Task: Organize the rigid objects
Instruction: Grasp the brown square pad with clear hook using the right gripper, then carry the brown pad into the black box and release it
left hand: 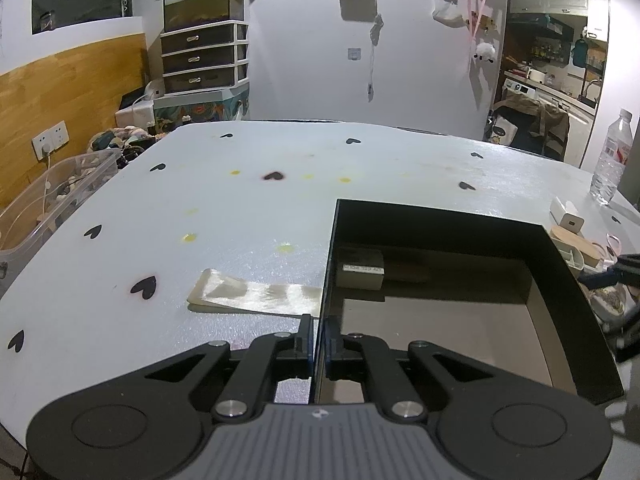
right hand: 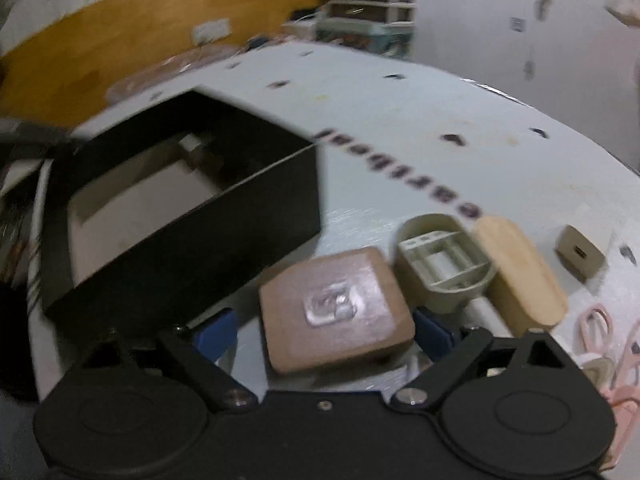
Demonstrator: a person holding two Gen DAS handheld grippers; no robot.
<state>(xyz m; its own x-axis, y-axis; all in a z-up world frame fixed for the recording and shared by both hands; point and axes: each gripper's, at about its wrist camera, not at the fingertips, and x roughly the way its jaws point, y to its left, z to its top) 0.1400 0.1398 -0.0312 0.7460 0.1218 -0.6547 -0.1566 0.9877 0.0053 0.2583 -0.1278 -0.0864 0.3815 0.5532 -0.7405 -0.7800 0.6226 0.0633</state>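
Note:
A black open box [left hand: 436,220] stands on the white table [left hand: 240,208]; a small grey block [left hand: 360,268] lies in its far left corner. My left gripper [left hand: 319,346] is shut on the box's left wall near the front. In the blurred right wrist view, my right gripper [right hand: 326,328] holds a brown square block with a clear window [right hand: 334,308] between its blue pads, just right of the box [right hand: 192,216]. A beige oval holder [right hand: 444,260], a wooden oval lid [right hand: 520,272] and a small beige charger [right hand: 580,254] lie beyond it.
A folded cream ribbon [left hand: 256,294] lies left of the box. A water bottle [left hand: 612,156] stands at the table's far right. Pink cables [right hand: 604,328] lie at the right. A clear bin [left hand: 52,196] sits off the table's left edge.

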